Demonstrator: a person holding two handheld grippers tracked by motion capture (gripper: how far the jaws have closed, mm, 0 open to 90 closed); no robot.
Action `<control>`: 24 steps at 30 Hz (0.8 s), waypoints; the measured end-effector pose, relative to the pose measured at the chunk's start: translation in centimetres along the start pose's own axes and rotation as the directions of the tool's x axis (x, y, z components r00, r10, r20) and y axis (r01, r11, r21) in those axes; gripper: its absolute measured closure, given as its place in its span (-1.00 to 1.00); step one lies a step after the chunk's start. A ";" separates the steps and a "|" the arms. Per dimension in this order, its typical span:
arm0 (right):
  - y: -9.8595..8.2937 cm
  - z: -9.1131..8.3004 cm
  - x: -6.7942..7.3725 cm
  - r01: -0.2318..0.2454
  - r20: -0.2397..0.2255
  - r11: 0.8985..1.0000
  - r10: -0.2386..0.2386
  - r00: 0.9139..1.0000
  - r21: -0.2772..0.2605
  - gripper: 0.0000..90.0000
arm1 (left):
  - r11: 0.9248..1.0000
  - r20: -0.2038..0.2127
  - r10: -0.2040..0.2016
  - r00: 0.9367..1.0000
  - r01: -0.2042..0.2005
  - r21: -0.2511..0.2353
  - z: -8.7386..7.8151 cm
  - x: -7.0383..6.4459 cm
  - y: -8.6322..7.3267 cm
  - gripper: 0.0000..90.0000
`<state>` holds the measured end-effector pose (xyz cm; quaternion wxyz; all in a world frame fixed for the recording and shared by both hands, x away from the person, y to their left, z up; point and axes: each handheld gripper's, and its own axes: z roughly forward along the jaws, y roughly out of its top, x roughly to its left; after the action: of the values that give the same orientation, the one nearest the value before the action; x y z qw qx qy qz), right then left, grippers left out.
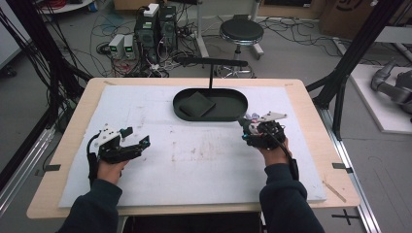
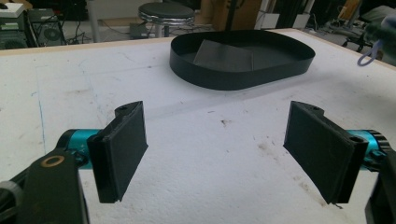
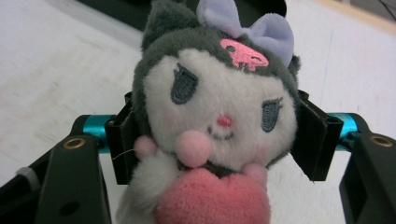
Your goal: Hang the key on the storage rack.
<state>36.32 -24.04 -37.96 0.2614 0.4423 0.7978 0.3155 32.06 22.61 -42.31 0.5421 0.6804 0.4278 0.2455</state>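
White foam-topped wooden table [image 1: 194,165] takes up most of the high view. On its far middle: black oval metal tray [image 1: 228,114] with a thin upright post and crossbar rising from its back edge; a dark square pad [image 1: 197,104] lies flat in the tray's left half. Same tray [image 2: 280,63] and pad [image 2: 224,56] show ahead in the left gripper view.

Right gripper [image 1: 252,130] sits at the table's right, just in front of the tray's right end, jaws pointing toward it. It's clamped on a small plush toy [image 3: 215,126]: dark grey hood, white face, lilac bow, pink skull mark, pink heart at the front. The jaw pads press the head from both sides, the toy faces the camera, held above the foam. In the high view the toy [image 1: 251,118] is just a pale spot at the jaw tips, near the tray rim; contact with the rim not resolvable.

Left gripper [image 1: 136,141] at the table's left, well apart from the tray, jaws spread wide, nothing between them, just bare foam below.
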 end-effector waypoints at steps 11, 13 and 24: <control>4.5 -1.7 -1.6 0.025 -0.063 0.997 -0.030 0.998 -0.071 -0.33 | 1.000 0.004 -0.012 1.000 0.012 -0.009 0.1 0.5 0.1 -0.54; 5.3 -1.7 -1.9 0.025 -0.069 0.997 -0.030 0.997 -0.074 -0.33 | 1.000 0.003 -0.011 1.000 0.011 -0.008 0.1 0.5 0.1 -0.54; 10.8 -1.1 -3.8 0.052 -0.068 0.994 -0.059 0.996 -0.100 -0.33 | 1.000 0.000 -0.007 1.000 0.007 -0.009 0.1 0.6 0.1 -0.54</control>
<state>43.16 -23.23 -28.81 0.2628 0.3951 0.8021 0.3625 32.45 23.07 -42.32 0.5461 0.6763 0.4290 0.2456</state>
